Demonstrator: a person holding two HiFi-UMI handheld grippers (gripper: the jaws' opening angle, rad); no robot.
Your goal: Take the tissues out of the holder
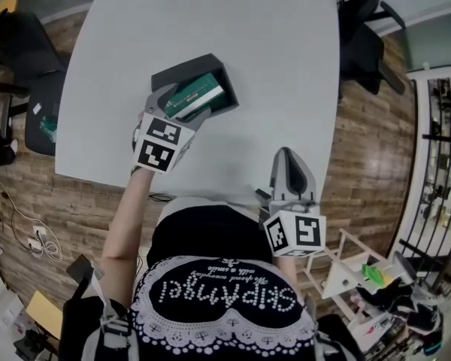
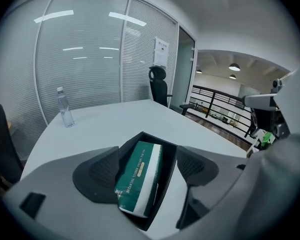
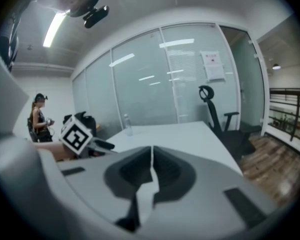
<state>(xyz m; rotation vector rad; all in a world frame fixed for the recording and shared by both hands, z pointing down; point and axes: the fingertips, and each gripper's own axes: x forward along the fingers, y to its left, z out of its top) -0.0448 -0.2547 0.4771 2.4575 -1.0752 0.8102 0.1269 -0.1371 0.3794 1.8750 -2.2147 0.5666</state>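
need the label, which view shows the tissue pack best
Left gripper view: tissue pack close, label showing. Head view: small, partly behind the left hand-held gripper. Right gripper view: not visible.

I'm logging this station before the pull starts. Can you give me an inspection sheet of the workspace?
Surface: white table, rounded corners.
Job's things: green tissue pack lying inside the black holder, not yet out.
Clutter: water bottle upright at the far end.
Grippers: left hand-held gripper open, jaws flanking the tissue pack without pressing it; right hand-held gripper shut, empty, near the table's near edge.
Cables: white cables on the floor left of the table.
Surroundings: office chair, glass partition, wood floor.
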